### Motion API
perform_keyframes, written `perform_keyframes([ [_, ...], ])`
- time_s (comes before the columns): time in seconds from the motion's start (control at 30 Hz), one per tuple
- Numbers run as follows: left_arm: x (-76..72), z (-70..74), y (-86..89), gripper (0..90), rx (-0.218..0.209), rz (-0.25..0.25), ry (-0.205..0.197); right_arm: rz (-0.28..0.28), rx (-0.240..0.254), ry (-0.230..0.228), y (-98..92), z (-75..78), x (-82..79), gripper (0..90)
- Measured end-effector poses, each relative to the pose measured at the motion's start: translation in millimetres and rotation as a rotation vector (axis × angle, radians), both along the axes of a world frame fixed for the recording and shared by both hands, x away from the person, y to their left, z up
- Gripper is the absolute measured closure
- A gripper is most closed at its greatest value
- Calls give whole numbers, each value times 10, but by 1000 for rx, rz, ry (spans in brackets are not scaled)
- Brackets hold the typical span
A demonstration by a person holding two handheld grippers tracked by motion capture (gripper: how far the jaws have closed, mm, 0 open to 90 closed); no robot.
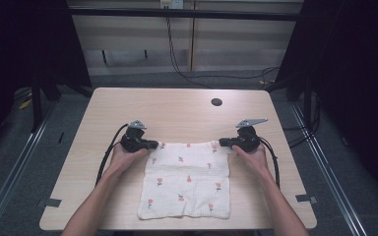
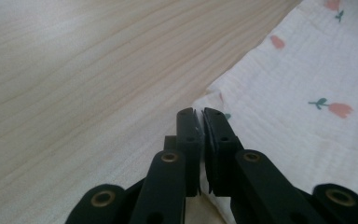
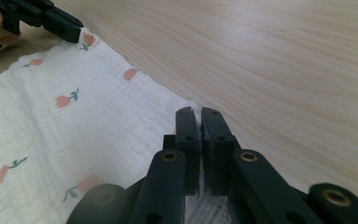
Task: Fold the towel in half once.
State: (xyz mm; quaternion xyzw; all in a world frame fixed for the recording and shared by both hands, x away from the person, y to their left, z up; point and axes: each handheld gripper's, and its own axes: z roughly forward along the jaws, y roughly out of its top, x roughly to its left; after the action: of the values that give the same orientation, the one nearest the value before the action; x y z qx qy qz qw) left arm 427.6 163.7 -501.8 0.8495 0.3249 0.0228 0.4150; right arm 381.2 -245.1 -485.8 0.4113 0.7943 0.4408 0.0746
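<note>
we see the left claw (image 1: 153,144) and right claw (image 1: 222,143) each clamped on a far corner of the flat cloth (image 1: 187,179) on the counter (image 1: 177,110).

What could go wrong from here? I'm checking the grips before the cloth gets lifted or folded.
1. The left gripper and right gripper each pinch only the very tip of a far corner of the cloth; a pull could slip a corner free.
2. The cloth's near edge lies close to the table edge, so dragging it toward the person might send it over.
</note>
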Motion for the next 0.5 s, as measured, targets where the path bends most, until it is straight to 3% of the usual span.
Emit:
perform_keyframes([
  [0.1, -16, 69, 39, 863, -28, 5, -8, 4, -10, -6, 3, 22, -10, 865],
  [0.17, -68, 100, 52, 864, -40, 7, -13, -6, 37, -36, -22, 93, -21, 865],
  [0.5, -156, 298, 123, 865, -120, 4, -56, 6, -3, -41, 18, 197, -91, 866],
])
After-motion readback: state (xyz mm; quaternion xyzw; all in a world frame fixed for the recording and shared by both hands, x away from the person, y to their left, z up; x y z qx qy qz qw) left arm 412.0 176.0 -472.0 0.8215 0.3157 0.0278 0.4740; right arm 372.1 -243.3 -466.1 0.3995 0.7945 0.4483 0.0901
